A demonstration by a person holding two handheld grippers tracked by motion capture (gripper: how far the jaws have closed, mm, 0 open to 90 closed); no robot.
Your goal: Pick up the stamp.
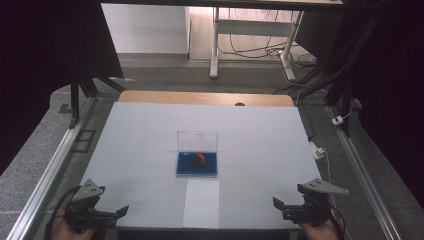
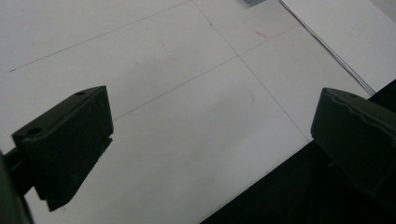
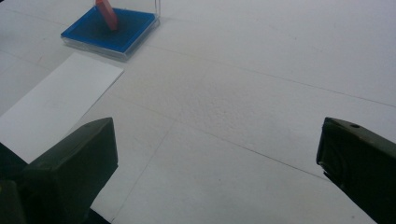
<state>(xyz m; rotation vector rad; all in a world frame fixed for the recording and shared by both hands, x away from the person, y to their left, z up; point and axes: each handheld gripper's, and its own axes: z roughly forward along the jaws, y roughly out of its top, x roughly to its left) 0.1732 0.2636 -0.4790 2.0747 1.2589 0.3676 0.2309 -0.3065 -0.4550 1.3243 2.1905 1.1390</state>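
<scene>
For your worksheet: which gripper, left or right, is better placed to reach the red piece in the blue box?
Probably the right gripper: it is open and its own view shows the red piece in the blue box ahead. The left gripper, also open, looks at bare table.

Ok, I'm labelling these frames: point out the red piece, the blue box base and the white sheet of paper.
red piece (image 1: 200,157), high view, its middle.
blue box base (image 3: 93,30), right gripper view, bare blue floor.
white sheet of paper (image 1: 201,204), high view, its centre.
</scene>
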